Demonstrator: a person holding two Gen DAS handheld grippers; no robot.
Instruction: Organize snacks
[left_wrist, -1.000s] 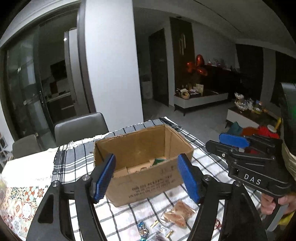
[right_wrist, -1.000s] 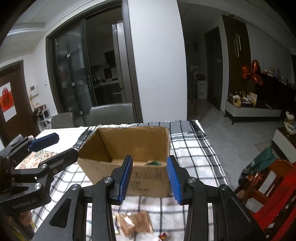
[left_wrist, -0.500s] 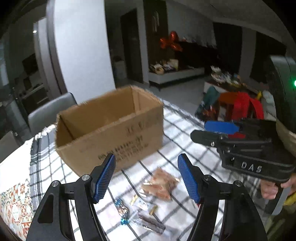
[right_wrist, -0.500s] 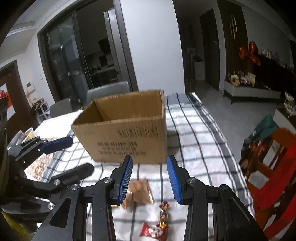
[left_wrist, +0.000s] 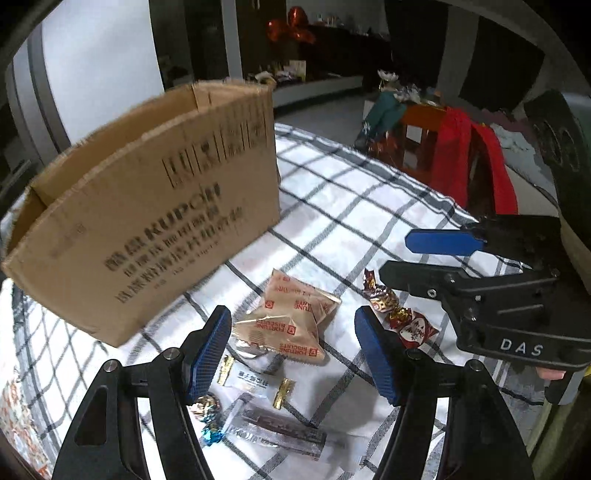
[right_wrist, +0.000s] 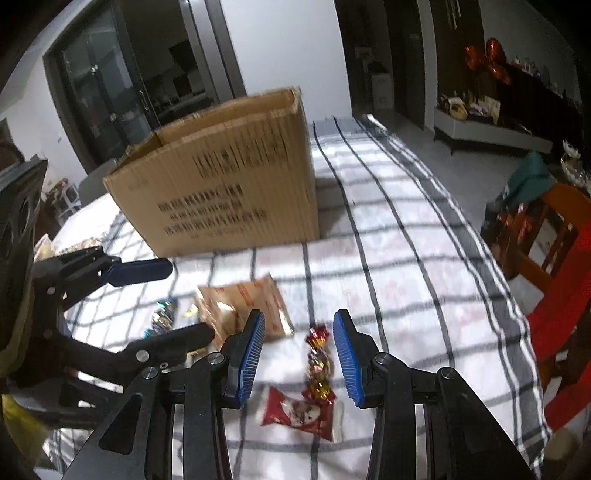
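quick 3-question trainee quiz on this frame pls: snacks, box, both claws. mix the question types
1. True or false: the left claw is shut on the fortune biscuit packet.
2. Which snack lines up between the right claw's fingers in the right wrist view? A) the twisted red-and-gold candy B) the blue-wrapped candy C) the clear bar wrapper
3. Fill in: the snacks lie on the checked tablecloth, in front of the ___.

Key
1. False: its jaws stand open, with the packet lying on the cloth beyond them.
2. A
3. cardboard box
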